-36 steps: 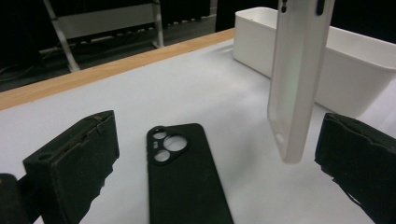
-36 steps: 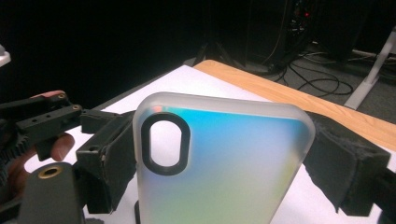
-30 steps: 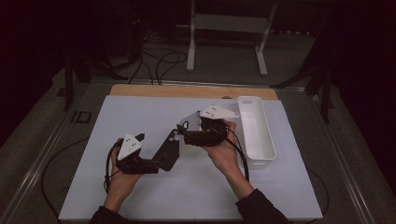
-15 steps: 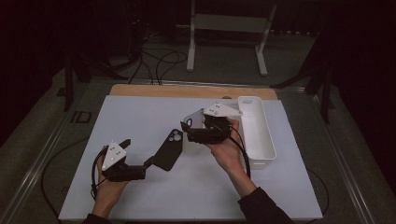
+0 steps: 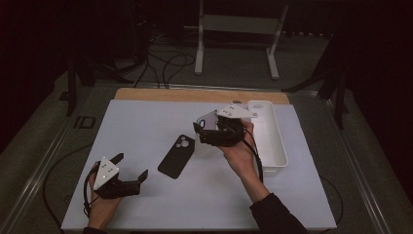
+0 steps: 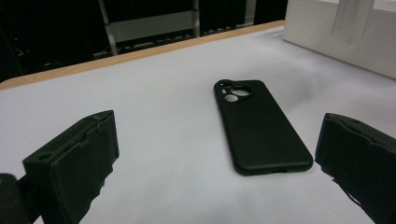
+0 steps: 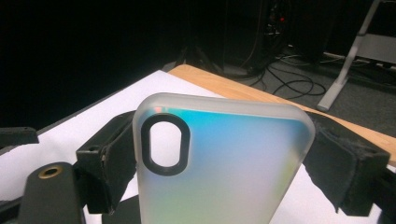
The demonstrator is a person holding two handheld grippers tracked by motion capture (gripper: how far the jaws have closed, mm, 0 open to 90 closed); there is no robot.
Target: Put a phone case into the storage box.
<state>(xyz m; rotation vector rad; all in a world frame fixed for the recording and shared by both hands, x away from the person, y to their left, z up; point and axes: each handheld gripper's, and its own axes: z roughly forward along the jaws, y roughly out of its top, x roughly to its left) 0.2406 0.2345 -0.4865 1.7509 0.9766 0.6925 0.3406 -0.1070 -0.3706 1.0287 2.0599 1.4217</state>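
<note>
A white tray [image 5: 277, 156] sits right of centre on the table [image 5: 146, 122]; a metal stand [image 5: 238, 24] at the top.

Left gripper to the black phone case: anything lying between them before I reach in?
Nothing. In the left gripper view, bare white table runs from the open left gripper to the black phone case; the high view agrees.
</note>
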